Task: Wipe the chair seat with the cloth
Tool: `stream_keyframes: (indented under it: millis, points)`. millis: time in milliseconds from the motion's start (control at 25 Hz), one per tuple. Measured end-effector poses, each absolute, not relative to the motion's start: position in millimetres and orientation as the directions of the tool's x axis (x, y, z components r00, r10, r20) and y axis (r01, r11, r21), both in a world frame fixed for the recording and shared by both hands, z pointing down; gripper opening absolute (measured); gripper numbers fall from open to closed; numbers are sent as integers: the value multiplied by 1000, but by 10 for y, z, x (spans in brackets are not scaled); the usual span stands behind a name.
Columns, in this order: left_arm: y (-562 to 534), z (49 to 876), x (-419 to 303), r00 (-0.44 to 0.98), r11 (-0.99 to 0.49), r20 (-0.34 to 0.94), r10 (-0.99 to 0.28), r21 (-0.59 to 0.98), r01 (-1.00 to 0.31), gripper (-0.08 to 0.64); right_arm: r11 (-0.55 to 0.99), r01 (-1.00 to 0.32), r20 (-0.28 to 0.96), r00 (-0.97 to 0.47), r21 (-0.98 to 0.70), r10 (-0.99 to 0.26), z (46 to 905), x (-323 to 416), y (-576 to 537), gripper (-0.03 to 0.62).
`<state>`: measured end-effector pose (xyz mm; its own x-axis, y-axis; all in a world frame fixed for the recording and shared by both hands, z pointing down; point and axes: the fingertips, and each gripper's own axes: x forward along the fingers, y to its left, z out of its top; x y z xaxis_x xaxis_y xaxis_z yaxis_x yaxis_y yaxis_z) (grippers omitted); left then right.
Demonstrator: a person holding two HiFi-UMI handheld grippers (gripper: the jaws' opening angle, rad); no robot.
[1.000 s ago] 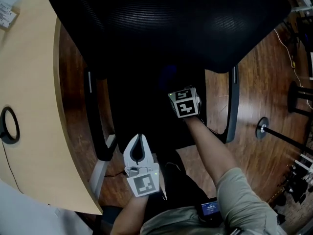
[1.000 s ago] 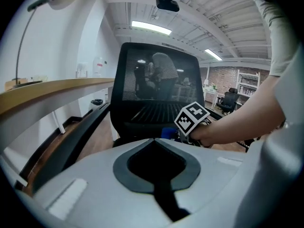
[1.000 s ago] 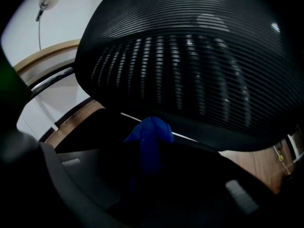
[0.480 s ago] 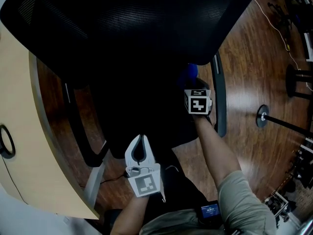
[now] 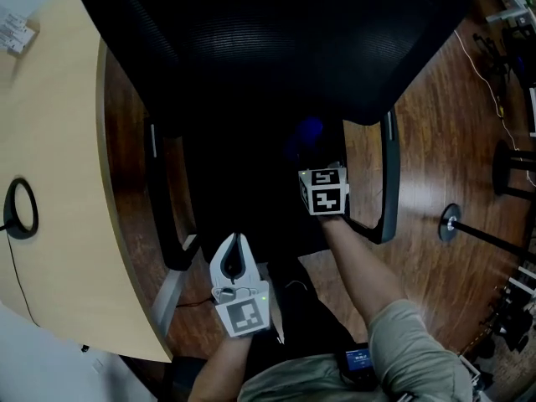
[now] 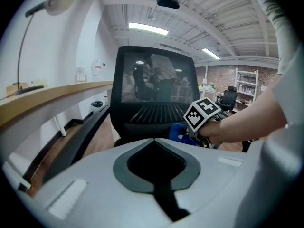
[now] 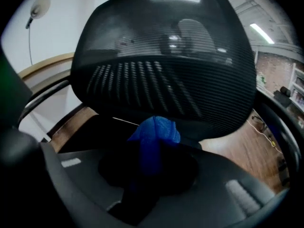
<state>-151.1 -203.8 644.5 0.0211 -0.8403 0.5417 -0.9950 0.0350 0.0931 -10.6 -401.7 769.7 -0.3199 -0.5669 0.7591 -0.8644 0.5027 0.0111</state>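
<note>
The black chair seat (image 5: 239, 182) lies below the mesh backrest (image 5: 276, 40). My right gripper (image 5: 311, 153) is over the seat's right rear part, shut on a bunched blue cloth (image 5: 306, 132) that pokes out beyond its jaws toward the backrest. In the right gripper view the cloth (image 7: 154, 134) fills the gap between the jaws of the right gripper (image 7: 152, 151). My left gripper (image 5: 238, 239) hovers at the seat's front edge, shut with nothing in it. From the left gripper (image 6: 153, 141) I see the cloth (image 6: 178, 129) and the right hand.
Black armrests stand on both sides of the seat, left (image 5: 163, 216) and right (image 5: 389, 182). A curved wooden desk (image 5: 50, 182) with a cable ring (image 5: 18, 210) lies close on the left. A stand base (image 5: 450, 222) and cables sit on the wood floor at right.
The right gripper with the cloth swept right toward the right armrest, then came back left across the seat. The left gripper stayed at the front edge.
</note>
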Motion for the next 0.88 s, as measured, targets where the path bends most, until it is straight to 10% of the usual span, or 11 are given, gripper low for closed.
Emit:
stream_keyframes:
  millis: [440, 880]
  points:
    - [-1369, 6286, -2460, -157, 223, 534, -831, 61, -973, 6, 890, -448, 747, -619, -85, -240, 7880, -2629, -2761, 97]
    - [-1191, 6581, -2382, -130, 199, 575, -808, 58, -978, 6, 878, -477, 801, -544, -50, -249, 8324, -2416, -2737, 97]
